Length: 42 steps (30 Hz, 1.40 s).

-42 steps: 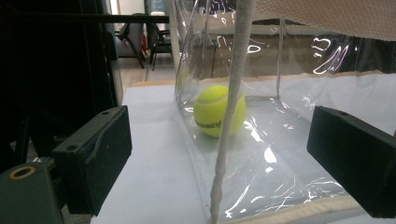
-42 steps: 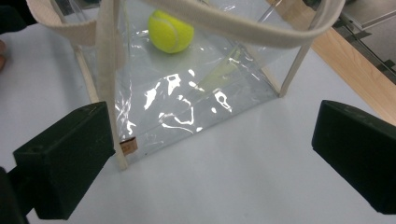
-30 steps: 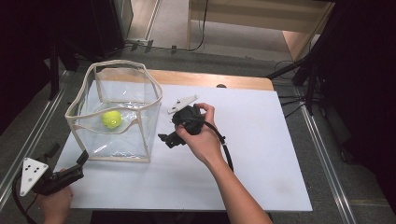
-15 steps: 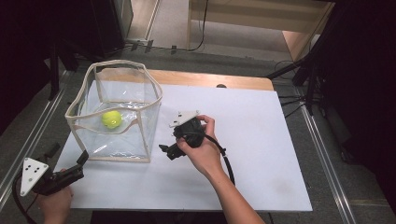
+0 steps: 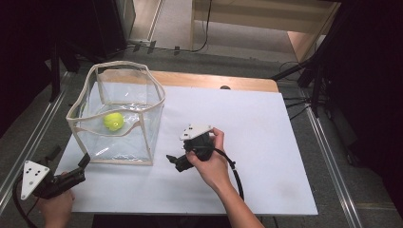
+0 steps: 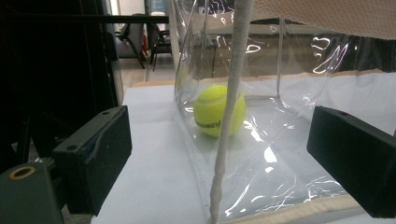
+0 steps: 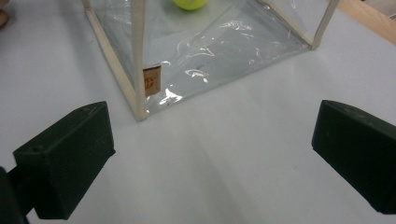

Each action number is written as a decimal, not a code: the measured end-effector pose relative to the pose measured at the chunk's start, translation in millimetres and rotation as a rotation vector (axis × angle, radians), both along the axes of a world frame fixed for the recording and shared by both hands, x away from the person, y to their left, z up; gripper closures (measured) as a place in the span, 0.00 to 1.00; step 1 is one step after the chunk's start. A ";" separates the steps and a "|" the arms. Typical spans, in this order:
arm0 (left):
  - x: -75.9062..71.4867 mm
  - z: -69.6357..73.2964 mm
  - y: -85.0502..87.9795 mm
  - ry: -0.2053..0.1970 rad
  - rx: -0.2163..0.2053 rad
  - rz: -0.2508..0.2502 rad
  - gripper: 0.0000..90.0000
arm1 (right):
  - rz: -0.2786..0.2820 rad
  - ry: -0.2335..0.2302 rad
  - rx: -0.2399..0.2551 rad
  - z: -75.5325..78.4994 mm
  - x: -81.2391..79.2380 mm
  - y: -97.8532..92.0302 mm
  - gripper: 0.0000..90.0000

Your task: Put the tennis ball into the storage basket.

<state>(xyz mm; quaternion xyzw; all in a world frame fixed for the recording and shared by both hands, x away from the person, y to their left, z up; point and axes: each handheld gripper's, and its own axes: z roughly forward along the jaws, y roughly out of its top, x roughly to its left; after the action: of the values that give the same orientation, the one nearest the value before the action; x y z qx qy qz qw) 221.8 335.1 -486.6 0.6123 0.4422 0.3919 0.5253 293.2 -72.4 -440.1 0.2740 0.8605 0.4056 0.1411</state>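
Facing the bag's near right corner, the right tongs are spread wide and hold nothing, low over the table. The left tongs, also spread and empty, point at the near left corner, probably so both can steady or lift the bag. It is clear plastic with beige edging, standing open at the table's left, a yellow-green ball inside.

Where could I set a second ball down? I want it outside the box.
The white table is bare right of the right tool, out to its edge. The left side is crowded: the clear box with its tennis ball, the left tool at its corner.
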 end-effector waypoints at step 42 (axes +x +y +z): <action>-0.3 -0.2 -0.5 -0.004 0.002 -0.003 0.08 | -0.151 -0.047 0.101 -37.9 -49.7 -85.8 0.00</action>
<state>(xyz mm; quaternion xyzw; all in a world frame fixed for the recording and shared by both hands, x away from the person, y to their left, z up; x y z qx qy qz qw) 221.5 334.6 -486.9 0.6127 0.4401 0.3928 0.5260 243.5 -158.2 -478.0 0.3353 0.8123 0.4431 0.1773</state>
